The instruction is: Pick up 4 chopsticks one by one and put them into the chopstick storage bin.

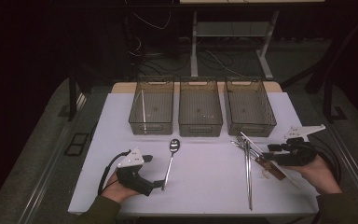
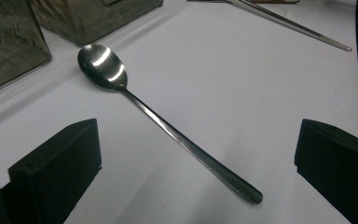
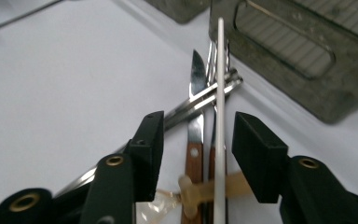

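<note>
Currently the right gripper [image 3: 193,140] sits low over the cutlery pile [image 1: 254,156] at the table's [image 1: 205,186] right front, jaws part-open and not yet pinching; a white chopstick [image 3: 220,116] runs up between them, w/ a wood-handled knife [image 3: 195,140], a fork and metal chopsticks [image 3: 200,100] crossed directly beneath. Risk: closing here could catch the knife or metal sticks along w/ the white stick, or nip it off-centre so it pivots and drops; a pale plastic piece [image 3: 200,189] near the jaws may also foul the grip. Left gripper [image 2: 196,154] rests w/ jaws wide apart, nothing held, a spoon [image 2: 163,123] lying on the table between them. Three bins [image 1: 200,109] stand behind; the left one holds a white stick.
</note>
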A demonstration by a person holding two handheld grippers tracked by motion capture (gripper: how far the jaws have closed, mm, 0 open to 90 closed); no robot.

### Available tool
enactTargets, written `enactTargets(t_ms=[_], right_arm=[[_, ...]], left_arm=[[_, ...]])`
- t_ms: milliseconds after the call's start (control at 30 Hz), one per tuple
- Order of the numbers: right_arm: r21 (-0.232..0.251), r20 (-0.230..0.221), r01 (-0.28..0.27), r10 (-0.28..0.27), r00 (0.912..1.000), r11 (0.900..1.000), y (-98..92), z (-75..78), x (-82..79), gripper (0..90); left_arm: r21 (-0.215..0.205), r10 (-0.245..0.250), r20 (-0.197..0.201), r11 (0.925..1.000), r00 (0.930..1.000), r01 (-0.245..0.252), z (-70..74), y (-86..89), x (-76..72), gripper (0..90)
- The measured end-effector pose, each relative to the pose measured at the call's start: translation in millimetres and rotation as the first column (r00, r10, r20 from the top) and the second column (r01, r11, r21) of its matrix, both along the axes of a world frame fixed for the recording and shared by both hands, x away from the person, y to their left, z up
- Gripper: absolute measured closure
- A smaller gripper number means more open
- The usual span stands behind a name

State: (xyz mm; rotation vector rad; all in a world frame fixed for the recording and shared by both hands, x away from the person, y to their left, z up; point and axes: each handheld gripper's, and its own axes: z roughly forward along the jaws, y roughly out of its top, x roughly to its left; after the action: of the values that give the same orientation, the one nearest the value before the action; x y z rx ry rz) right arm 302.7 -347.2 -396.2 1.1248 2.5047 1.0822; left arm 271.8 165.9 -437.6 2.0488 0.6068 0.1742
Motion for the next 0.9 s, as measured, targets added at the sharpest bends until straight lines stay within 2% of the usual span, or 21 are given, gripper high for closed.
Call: enactTargets(t_ms=[300,500,900], right_arm=[[-0.074,-0.056,-0.017,0.013,0.9983,0.997,-15.1,-9.9,-10.0,64.1],[-0.126,-0.088,-0.012,0.001,0.9961,0.992,-20.6,-15.4,-12.7,68.9],[-0.172,-0.138,-0.030,0.006,0.9904,0.985,-20.0,-24.5,-8.1,74.7]], left_arm=[[0.001,0.001,0.001,1.0000,1.0000,-0.001,0.3,0.1,-0.1,0.0],[0.000,0.002,0.000,1.0000,1.0000,-0.002,0.6,0.1,-0.6,0.0],[0.007,0.000,0.001,1.0000,1.0000,0.000,0.7,-0.2,-0.8,0.0]])
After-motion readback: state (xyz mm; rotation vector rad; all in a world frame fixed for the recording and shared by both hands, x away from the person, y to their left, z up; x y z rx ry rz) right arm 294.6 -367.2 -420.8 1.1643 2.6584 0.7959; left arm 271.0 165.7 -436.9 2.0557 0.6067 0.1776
